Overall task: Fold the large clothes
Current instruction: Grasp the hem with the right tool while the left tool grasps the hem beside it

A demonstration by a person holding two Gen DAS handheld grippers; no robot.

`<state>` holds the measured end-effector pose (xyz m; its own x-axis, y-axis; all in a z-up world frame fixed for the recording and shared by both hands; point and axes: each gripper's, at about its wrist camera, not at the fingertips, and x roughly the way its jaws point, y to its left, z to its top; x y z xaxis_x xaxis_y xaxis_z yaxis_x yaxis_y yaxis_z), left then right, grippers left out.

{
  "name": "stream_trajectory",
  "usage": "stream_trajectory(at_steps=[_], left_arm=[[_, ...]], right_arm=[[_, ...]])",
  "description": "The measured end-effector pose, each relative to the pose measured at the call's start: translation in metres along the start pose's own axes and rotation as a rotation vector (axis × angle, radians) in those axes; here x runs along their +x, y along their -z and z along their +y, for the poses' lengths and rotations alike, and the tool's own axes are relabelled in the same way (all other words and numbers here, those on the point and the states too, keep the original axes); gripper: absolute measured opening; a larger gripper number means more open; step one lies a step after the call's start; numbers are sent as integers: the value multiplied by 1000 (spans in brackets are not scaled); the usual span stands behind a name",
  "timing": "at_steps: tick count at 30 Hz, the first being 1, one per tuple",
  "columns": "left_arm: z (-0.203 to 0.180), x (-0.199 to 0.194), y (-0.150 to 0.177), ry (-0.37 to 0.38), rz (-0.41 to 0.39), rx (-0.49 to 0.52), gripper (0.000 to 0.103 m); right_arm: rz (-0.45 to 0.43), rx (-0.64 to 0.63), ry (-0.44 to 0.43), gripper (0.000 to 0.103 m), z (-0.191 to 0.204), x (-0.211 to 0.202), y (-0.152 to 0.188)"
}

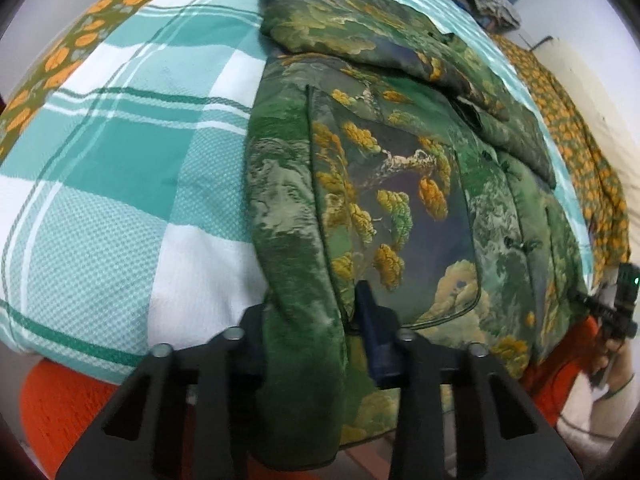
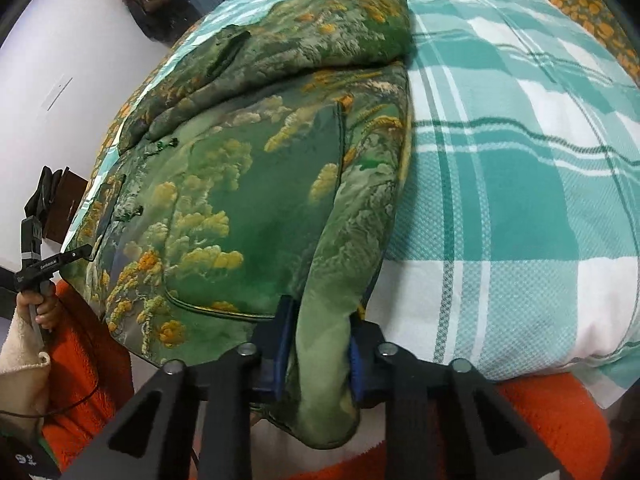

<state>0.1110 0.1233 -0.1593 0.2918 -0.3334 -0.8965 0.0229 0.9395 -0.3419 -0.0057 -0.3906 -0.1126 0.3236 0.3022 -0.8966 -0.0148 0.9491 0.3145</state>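
A large green padded jacket (image 1: 400,184) with a gold tree and cloud print lies on the bed, its sleeves folded across the upper part. My left gripper (image 1: 310,332) is shut on the jacket's near left hem corner, cloth bunched between the pads. In the right wrist view the jacket (image 2: 248,184) fills the middle, and my right gripper (image 2: 320,344) is shut on its near right hem corner. The other gripper shows at each view's edge: the right gripper (image 1: 616,312), the left gripper (image 2: 44,260).
A teal and white checked blanket (image 1: 120,184) covers the bed, also in the right wrist view (image 2: 520,184). An orange-flowered sheet (image 1: 576,136) lies beyond it. An orange cloth (image 2: 552,420) hangs at the bed's near edge. White walls and dark clutter (image 2: 168,4) stand behind.
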Motion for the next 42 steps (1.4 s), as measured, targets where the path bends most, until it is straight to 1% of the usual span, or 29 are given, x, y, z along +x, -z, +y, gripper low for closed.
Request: stream_trajectory(at_steps=[3, 6, 14, 18, 22, 30, 42], left_arm=[[-8, -3, 0, -17, -13, 18, 21], [-15, -7, 0, -36, -27, 42, 18], [-18, -20, 1, -18, -73, 34, 15], [-24, -28, 1, -14, -102, 45, 14], [-27, -35, 1, -9, -115, 51, 14], [-30, -46, 3, -3, -116, 70, 14], [-28, -49, -1, 3, -102, 75, 14]], right_arm=[[-17, -2, 2, 19, 6, -4, -1], [-27, -11, 3, 18, 9, -8, -4], [-51, -26, 5, 16, 11, -19, -4], [-69, -31, 2, 16, 14, -29, -3], [-82, -37, 2, 15, 17, -35, -5], [-94, -44, -9, 15, 23, -44, -8], [-87, -27, -22, 15, 22, -44, -12]])
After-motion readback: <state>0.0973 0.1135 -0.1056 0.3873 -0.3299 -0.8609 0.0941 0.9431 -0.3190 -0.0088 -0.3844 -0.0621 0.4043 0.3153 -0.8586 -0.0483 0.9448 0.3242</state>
